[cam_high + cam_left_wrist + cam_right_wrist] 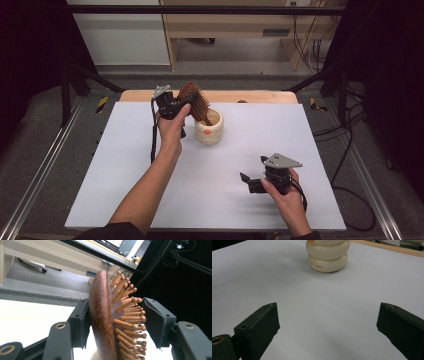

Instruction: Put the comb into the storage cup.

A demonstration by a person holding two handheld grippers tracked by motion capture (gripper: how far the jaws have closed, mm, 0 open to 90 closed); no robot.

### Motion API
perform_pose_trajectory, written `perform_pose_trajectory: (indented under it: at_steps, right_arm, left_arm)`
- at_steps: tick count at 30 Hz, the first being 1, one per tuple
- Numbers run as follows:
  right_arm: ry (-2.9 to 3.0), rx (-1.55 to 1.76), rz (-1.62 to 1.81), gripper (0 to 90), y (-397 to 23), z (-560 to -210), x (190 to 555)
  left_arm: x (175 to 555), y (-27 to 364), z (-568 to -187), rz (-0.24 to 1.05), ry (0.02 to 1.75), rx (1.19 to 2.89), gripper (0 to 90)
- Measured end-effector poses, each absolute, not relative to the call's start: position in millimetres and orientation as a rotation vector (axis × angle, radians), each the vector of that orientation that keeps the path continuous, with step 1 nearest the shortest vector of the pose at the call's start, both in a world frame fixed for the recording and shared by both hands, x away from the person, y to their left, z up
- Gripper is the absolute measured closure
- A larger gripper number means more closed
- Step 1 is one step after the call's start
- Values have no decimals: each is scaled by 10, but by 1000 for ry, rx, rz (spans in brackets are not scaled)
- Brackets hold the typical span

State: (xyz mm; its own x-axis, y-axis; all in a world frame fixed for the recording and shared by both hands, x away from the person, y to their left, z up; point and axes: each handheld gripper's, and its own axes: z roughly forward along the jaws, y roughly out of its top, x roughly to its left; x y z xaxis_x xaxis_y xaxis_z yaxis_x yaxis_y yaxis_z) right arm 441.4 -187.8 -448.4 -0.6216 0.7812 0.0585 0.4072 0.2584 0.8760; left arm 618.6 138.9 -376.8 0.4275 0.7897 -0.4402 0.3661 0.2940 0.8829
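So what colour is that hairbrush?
The hairbrush is reddish-brown wood, with lighter orange-tan wooden bristles. The left gripper view shows it best.

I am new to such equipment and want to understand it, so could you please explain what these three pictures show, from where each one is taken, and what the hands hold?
A person sits at a white table and holds hand-operated tongs in each hand. The high view looks down from above the person. The other two pictures come from small cameras that ride on the tongs and look along their black jaws.

A cream cup stands on the table. A wooden hairbrush stands with its handle in the cup, and its head is between the jaws of the left tongs. Whether both pads press on it I cannot tell.

The right tongs are open and hold nothing, low over the table and facing the cup.
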Motion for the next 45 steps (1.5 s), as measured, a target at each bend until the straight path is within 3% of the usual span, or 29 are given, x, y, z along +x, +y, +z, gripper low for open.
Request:
perform_pose_trajectory:
  at_steps: [10, 27, 34, 45]
  right_arm:
    - [2150, 1081, 1315, 48, -1876, -4484, 4413]
    - [2150, 1082, 1319, 48, -1876, -4481, 4410]
    - [2150, 1082, 1320, 48, -1875, -4481, 4409]
    - [2147, 1080, 1318, 48, -1875, -4478, 4411]
  left_arm:
    - [6176, 1388, -3755, 403, 1162, 1304, 306]
    - [6142, 1372, -3722, 448, 1153, 1322, 221]
    - [6128, 1332, -3718, 501, 1157, 1371, 104]
    - [6084, 1284, -3693, 564, 1131, 1388, 88]
